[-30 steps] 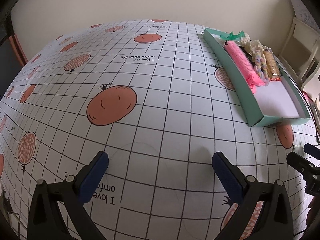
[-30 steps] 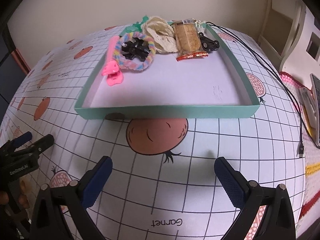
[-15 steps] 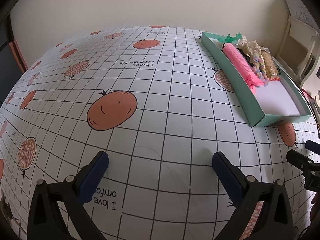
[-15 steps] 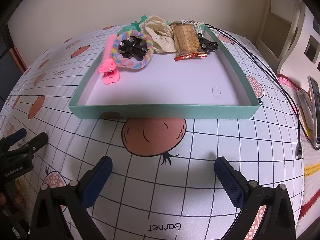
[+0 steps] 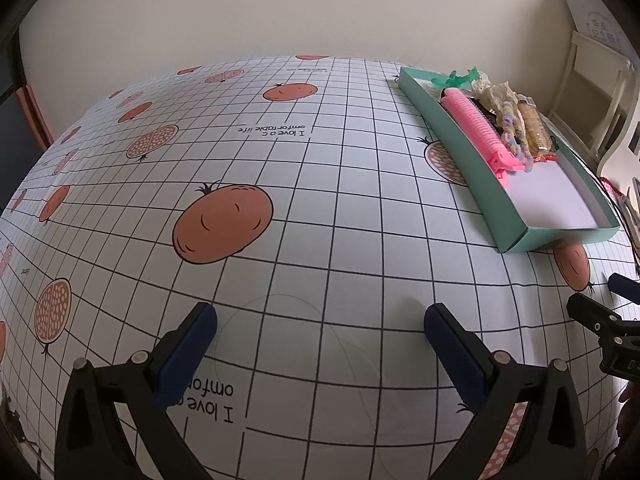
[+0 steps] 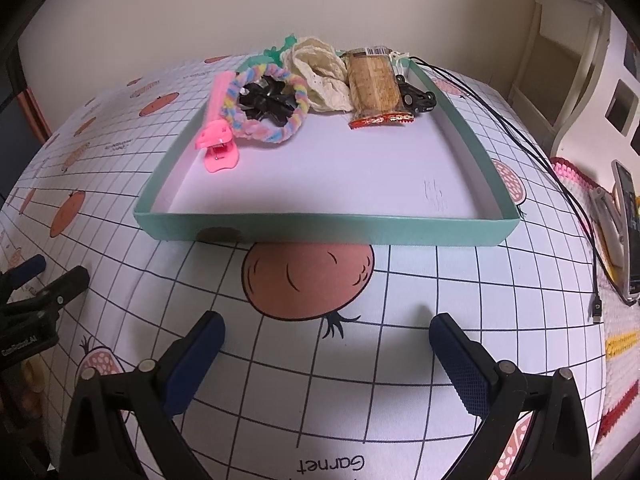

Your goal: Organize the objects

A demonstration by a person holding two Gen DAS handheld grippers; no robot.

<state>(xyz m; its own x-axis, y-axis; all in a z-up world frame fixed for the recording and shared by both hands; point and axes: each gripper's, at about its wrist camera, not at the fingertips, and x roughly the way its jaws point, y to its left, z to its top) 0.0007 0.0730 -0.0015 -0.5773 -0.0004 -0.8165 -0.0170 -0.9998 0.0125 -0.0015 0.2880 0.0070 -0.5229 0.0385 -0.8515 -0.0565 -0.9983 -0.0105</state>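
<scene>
While both tongs, left tongs [image 5: 320,320] and right tongs [image 6: 326,330], gape with nothing in them, everything sits in the green box [image 6: 320,230]. Sorting looks done. Next, maybe back off.

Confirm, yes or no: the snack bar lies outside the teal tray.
No, the snack bar lies inside the teal tray, at its far end beside the cream lace.

Pomegranate-print grid tablecloth [image 5: 320,184], black cable [image 6: 560,184], cream chair [image 5: 600,96], beige wall [image 5: 280,8]
</scene>
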